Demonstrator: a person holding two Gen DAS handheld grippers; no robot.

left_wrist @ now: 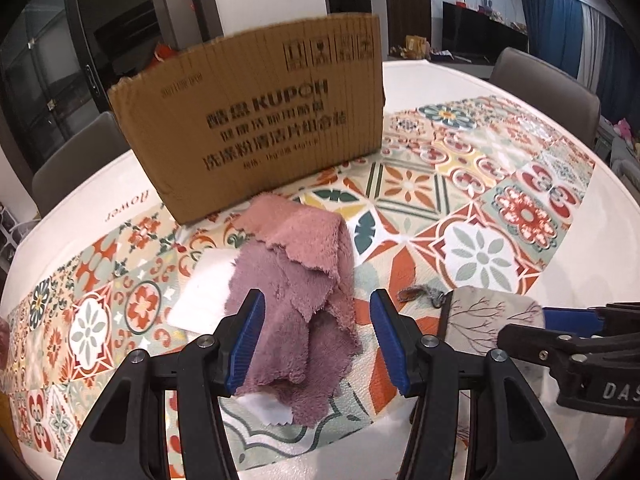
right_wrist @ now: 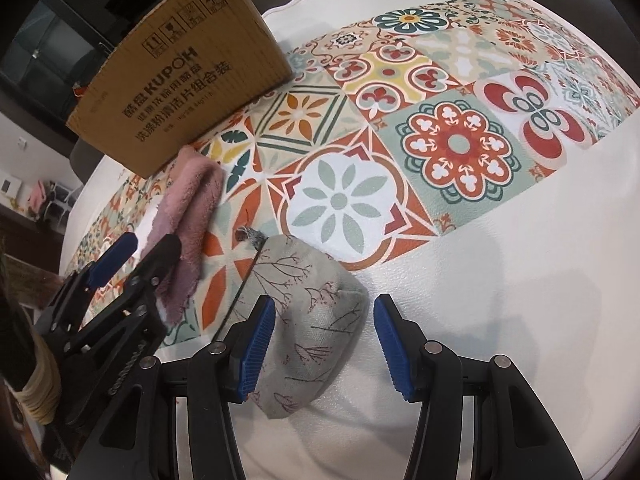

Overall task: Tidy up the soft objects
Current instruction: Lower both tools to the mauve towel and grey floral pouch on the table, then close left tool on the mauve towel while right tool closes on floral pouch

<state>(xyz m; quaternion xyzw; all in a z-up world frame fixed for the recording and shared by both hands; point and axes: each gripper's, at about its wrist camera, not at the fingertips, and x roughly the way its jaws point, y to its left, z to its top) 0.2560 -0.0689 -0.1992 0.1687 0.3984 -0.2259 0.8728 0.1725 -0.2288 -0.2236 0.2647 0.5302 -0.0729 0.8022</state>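
pink fleece cloths (left_wrist: pixel 304 280): 1 | grey printed pouches (right_wrist: pixel 308 320): 1 | cardboard boxes (left_wrist: pixel 256 120): 1 | patterned mats (left_wrist: pixel 480 200): 1 | grippers: 2

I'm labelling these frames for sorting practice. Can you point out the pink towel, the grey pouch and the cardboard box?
pink towel (left_wrist: pixel 304 280): left wrist view, middle of its crumpled folds.
grey pouch (right_wrist: pixel 316 312): right wrist view, centre of its branch-printed fabric.
cardboard box (left_wrist: pixel 260 120): left wrist view, its printed front wall.

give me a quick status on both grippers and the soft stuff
Left gripper open over pink towel. Right gripper open over grey pouch. Both items on table, cardboard box behind. Nothing blocking.
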